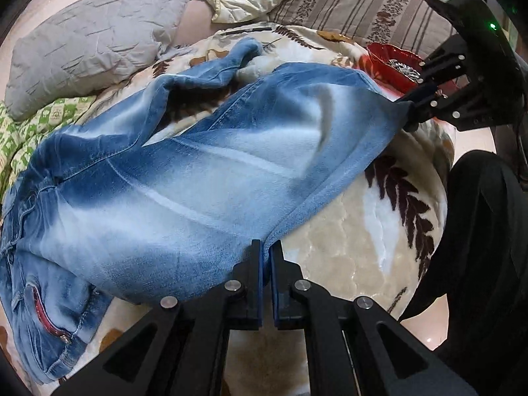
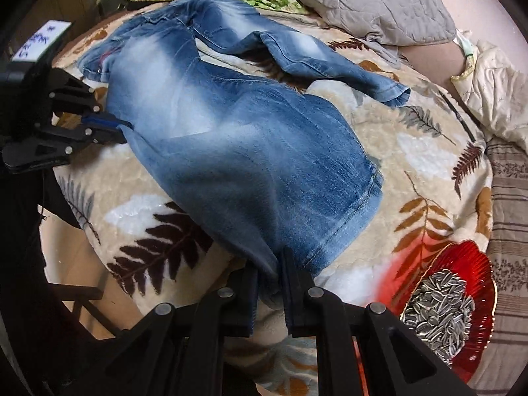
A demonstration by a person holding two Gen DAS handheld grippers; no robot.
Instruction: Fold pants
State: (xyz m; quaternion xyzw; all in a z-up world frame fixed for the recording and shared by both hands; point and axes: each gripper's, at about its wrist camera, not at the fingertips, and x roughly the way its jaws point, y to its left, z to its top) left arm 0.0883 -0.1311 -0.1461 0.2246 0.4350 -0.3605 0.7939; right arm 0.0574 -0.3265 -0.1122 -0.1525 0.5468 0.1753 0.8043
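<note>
Left wrist view. Faded blue denim pants with whitened thighs [image 1: 184,178] spread across centre frame on cream plush blanket with brown fern print [image 1: 379,231]; waistband and red-trimmed pocket at lower left, one leg running to upper right, other leg bunched toward upper centre. Left gripper [image 1: 266,257] at bottom centre, jaws nearly pressed together, pinching outer side seam of near leg about mid-length. Right gripper [image 1: 409,109] at right edge, clamped on hem corner of same leg. Probable reason for two holds along one edge: keeps leg taut so it can be carried over onto the other leg. Grey quilted pillow [image 1: 92,52] upper left.

Right wrist view. Pants [image 2: 231,138] fill centre, waistband upper left. Right gripper [image 2: 269,267] at bottom centre, jaws closed on hem corner. Left gripper [image 2: 123,127] at left edge, biting side seam. Red glass dish of sunflower seeds [image 2: 475,264] lower right, just beside hem: risk of snagging during swing.
</note>
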